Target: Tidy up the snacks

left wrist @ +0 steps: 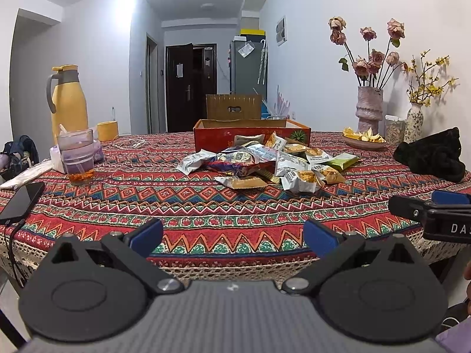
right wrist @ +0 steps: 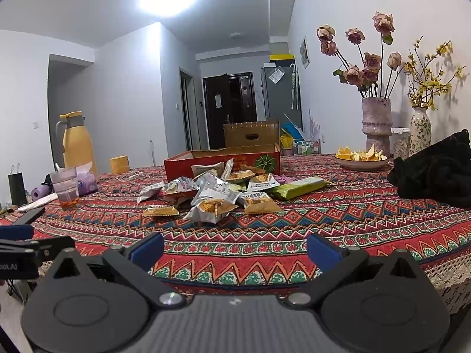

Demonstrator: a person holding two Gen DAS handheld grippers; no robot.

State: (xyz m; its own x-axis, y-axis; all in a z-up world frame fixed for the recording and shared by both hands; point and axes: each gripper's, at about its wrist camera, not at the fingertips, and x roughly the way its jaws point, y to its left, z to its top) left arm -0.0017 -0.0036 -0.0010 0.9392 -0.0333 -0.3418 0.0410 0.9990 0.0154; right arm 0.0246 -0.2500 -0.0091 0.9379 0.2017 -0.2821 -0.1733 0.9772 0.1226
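Observation:
A pile of snack packets [left wrist: 265,164] lies mid-table on the patterned cloth, in front of a red open box [left wrist: 217,135]. The pile [right wrist: 215,194] and the box [right wrist: 179,167] also show in the right wrist view, with a green packet [right wrist: 300,188] at the pile's right. My left gripper [left wrist: 232,235] is open and empty, above the near table edge, well short of the pile. My right gripper [right wrist: 235,250] is open and empty, also near the front edge. Each gripper shows at the side of the other's view: the right one [left wrist: 412,206], the left one [right wrist: 32,238].
On the left stand a yellow jug [left wrist: 69,100], a plastic cup [left wrist: 77,156] and a phone [left wrist: 22,200]. On the right are a bowl of peels [left wrist: 365,141], two flower vases [left wrist: 369,108] and a black cloth [left wrist: 432,156]. A wooden chair back [left wrist: 234,106] is behind the box.

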